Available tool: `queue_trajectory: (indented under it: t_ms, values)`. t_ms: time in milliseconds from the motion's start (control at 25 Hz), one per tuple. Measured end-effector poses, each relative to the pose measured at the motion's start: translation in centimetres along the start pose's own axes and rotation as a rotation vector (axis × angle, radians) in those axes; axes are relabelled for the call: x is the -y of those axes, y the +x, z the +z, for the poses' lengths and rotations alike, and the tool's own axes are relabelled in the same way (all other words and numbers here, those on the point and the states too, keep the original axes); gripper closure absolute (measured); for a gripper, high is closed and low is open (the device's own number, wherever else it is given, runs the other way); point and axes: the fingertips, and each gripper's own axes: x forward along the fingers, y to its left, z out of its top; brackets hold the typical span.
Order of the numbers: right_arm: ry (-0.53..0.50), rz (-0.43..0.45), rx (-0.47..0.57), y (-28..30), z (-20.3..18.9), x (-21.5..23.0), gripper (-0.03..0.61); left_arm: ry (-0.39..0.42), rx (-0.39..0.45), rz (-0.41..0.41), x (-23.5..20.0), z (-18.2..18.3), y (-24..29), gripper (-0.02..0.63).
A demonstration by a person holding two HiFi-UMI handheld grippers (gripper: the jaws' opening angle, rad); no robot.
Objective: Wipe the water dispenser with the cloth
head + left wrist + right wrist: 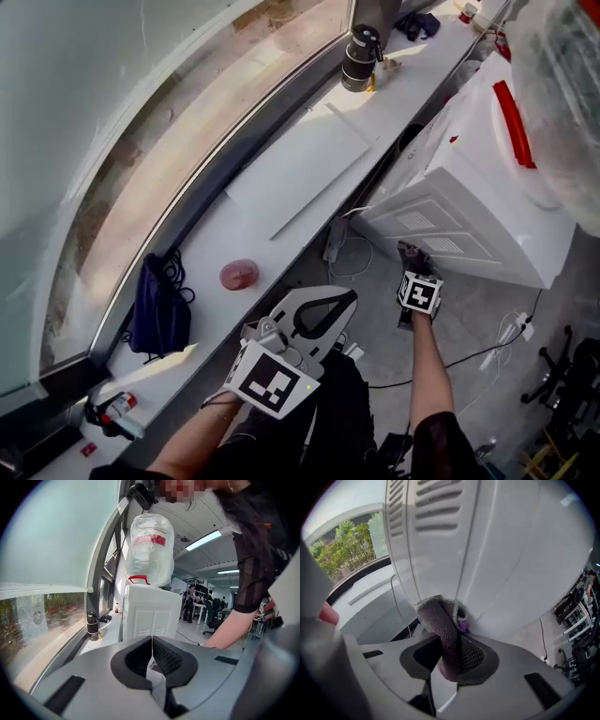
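While the right gripper (411,261) sits low against the white water dispenser (469,197), the left gripper (342,305) hangs apart. Left gripper view: jaws pressed together, empty. Right gripper view: jaws pinching a grey-brown knitted cloth (440,620), bunched against the dispenser's vented panel.

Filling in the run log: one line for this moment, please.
right gripper: shut on cloth | cloth: against water dispenser panel | left gripper: shut, empty

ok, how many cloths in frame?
1: the cloth, clamped in the right gripper, against the water dispenser's white panel. The pink lump on the sill might be another; can't tell.
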Motion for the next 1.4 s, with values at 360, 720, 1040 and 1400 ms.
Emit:
queue_trajectory:
  t_ms: [360,720,1040,1400]
  values:
    - [-0.007,0.037,-0.055,-3.0,-0.5,0.0,0.477,-0.021,0.002,0.039,-0.2,1.8,-0.9,0.594]
    - [0.143,0.254,0.154,-21.6,3.0,0.8,0.477,-0.077,0.011,0.062,3.5,7.3,-2.8,0.594]
    - [0.220,0.401,0.334,-37.8,6.6,2.7,0.477,-0.089,-0.005,0.072,9.1,12.5,-4.7,0.594]
    - [0.212,0.361,0.427,-48.2,6.4,4.2,0.477,-0.012,0.000,-0.013,14.4,18.4,-7.5,0.594]
